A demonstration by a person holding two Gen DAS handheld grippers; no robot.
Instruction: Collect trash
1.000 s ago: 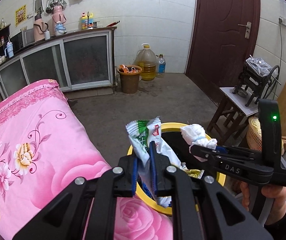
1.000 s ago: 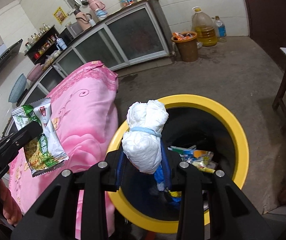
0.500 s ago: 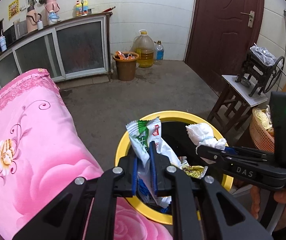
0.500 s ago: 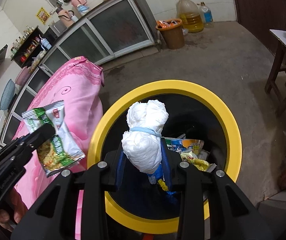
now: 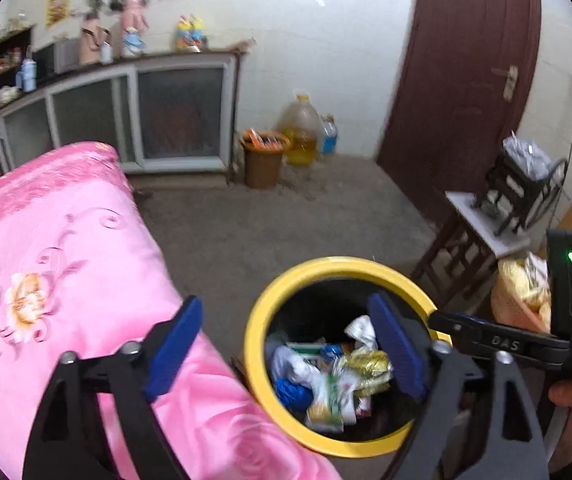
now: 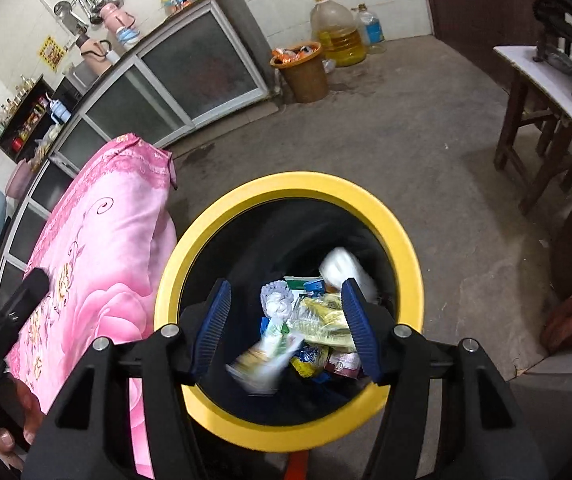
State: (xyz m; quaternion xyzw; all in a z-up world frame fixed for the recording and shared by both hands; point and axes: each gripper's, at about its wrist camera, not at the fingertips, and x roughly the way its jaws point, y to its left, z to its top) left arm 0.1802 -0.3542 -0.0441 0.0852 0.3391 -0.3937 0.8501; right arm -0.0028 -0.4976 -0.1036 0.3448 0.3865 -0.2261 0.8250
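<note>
A black bin with a yellow rim (image 5: 252, 344) (image 6: 402, 240) stands on the floor beside the pink-covered table. My left gripper (image 5: 286, 344) is open and empty above the bin's left edge. My right gripper (image 6: 286, 320) is open and empty right over the bin's mouth. Inside the bin lie several wrappers. The green and white snack packet (image 6: 264, 354) is blurred in the right wrist view and also shows in the left wrist view (image 5: 328, 400). The white crumpled wad (image 6: 344, 268) is blurred near the far side and also shows in the left wrist view (image 5: 360, 326).
A pink floral cloth (image 5: 66, 280) (image 6: 102, 240) covers the table to the left of the bin. A brown bucket (image 5: 264, 158), an oil jug (image 5: 300, 128) and cabinets stand at the far wall. A wooden stool (image 5: 474, 236) and a basket (image 5: 520, 300) are at right.
Both grippers have opened. The snack packet left the left gripper and the white wad left the right gripper; both have dropped into the bin.
</note>
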